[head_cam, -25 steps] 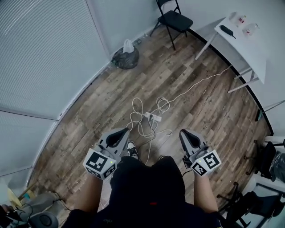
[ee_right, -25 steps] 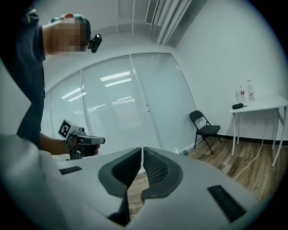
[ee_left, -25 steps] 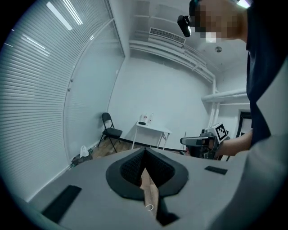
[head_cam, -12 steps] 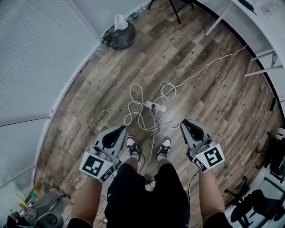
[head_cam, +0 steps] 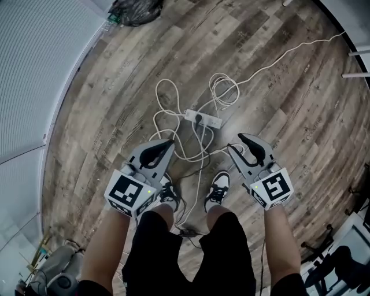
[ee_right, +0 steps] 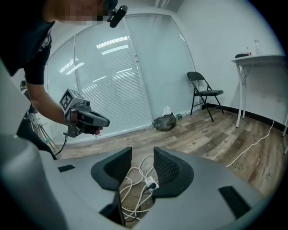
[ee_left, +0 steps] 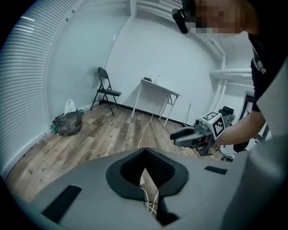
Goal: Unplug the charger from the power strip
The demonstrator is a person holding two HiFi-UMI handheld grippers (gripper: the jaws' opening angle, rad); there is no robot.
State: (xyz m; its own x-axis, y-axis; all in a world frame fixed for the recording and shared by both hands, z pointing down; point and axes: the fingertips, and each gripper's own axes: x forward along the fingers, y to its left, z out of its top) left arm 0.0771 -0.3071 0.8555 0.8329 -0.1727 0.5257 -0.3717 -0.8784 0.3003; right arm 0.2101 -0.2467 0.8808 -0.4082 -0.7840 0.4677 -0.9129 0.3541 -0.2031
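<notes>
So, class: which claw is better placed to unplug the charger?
Probably right: the right claw has just been opening, nothing between its jaws, the power strip in line beyond them. The left claw is shut.

**Small, Covered, Cropped**

From the head view the charger [head_cam: 199, 117] on the strip [head_cam: 206, 120] is only a dark speck, its shape too small to tell. Beyond the strip, a dark bag [head_cam: 134, 8] is cut by the top edge. The white cord [head_cam: 222, 82] leaving the strip runs out at the right edge. Nearer than the strip, a black cable [head_cam: 186, 230] passes out of sight under the legs [head_cam: 191, 260]. In the left gripper view the left gripper [ee_left: 145, 155] hides the strip, and only cord loops [ee_left: 151, 204] show through.
</notes>
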